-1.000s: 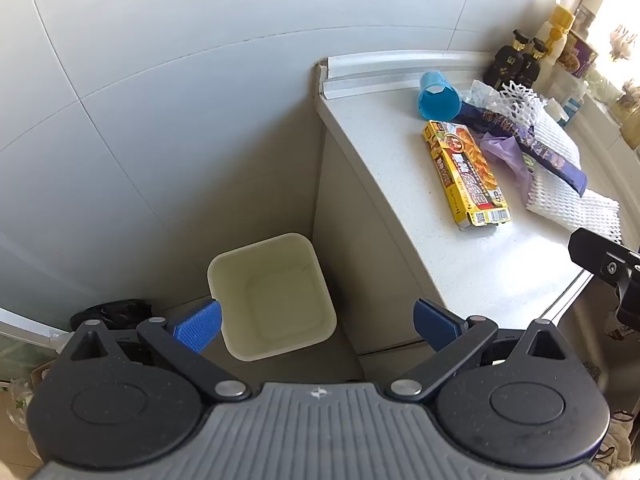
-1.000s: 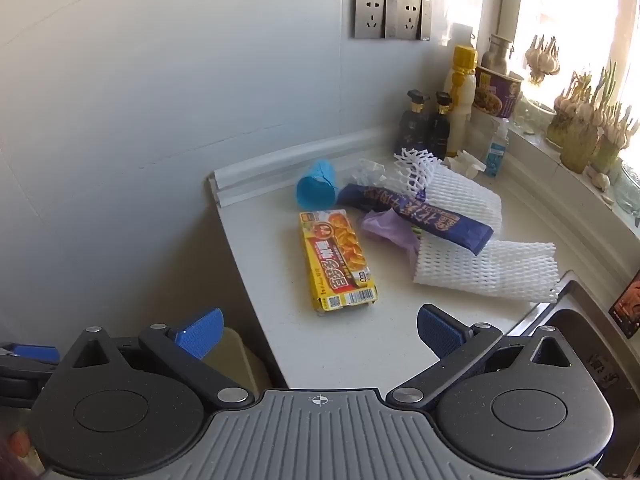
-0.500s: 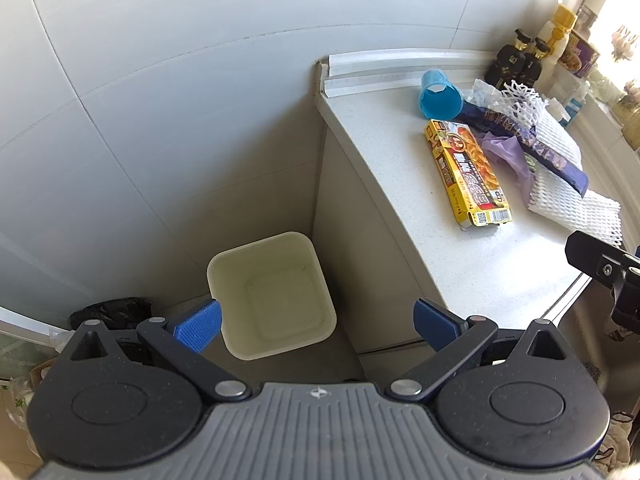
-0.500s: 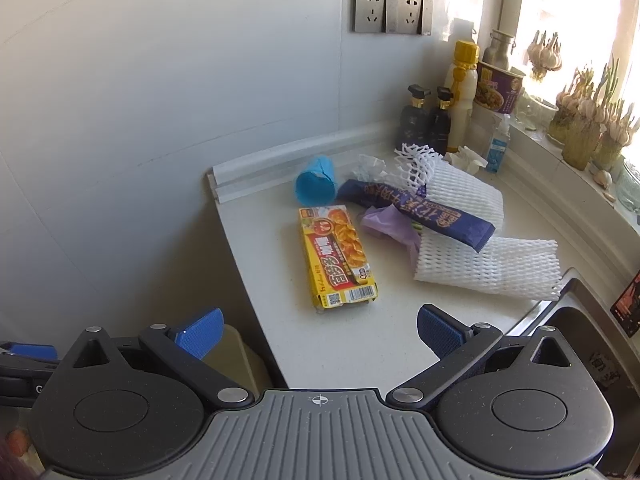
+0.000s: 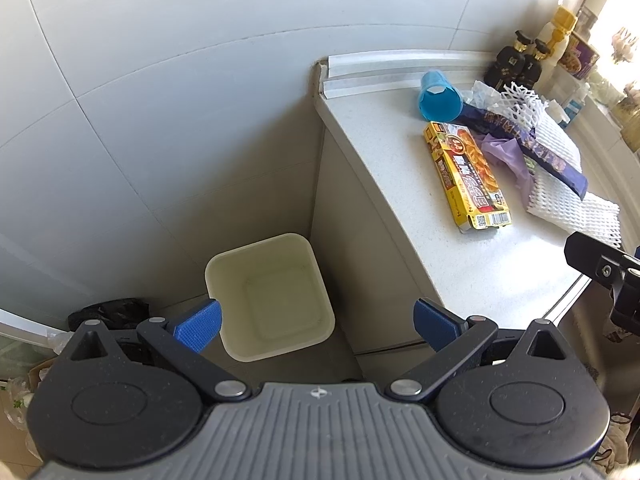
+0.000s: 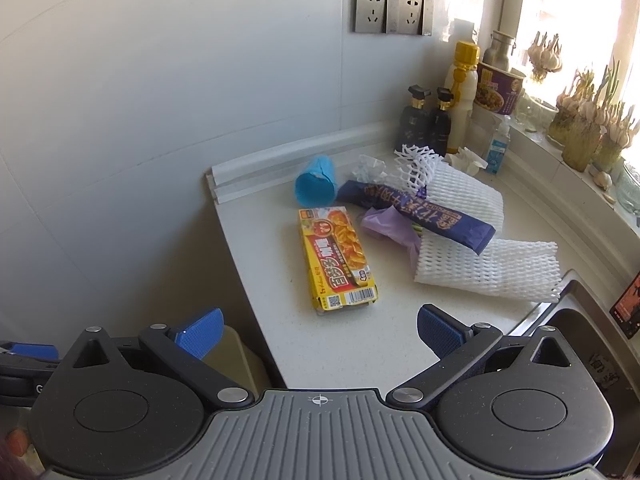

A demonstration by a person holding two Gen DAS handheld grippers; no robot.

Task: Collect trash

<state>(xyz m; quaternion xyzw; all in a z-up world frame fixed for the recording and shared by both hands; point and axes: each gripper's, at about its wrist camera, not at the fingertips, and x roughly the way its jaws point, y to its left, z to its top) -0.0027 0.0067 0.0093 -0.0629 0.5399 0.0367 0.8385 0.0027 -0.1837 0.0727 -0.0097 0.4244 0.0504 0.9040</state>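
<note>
Yellow box [image 6: 338, 258] near counter edge [image 6: 248, 280]

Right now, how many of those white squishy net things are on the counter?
2. One white foam net lies flat near the sink edge. The other white foam net lies behind it, partly under the dark blue wrapper. More could be hidden beneath the pile.

Dark bottles [image 6: 426, 120], wall sockets [image 6: 392, 9]

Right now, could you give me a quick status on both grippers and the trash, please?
Left gripper open, empty, above bin. Right gripper open, empty, facing counter. Yellow box nearest, untouched. Nothing blocking it.
</note>
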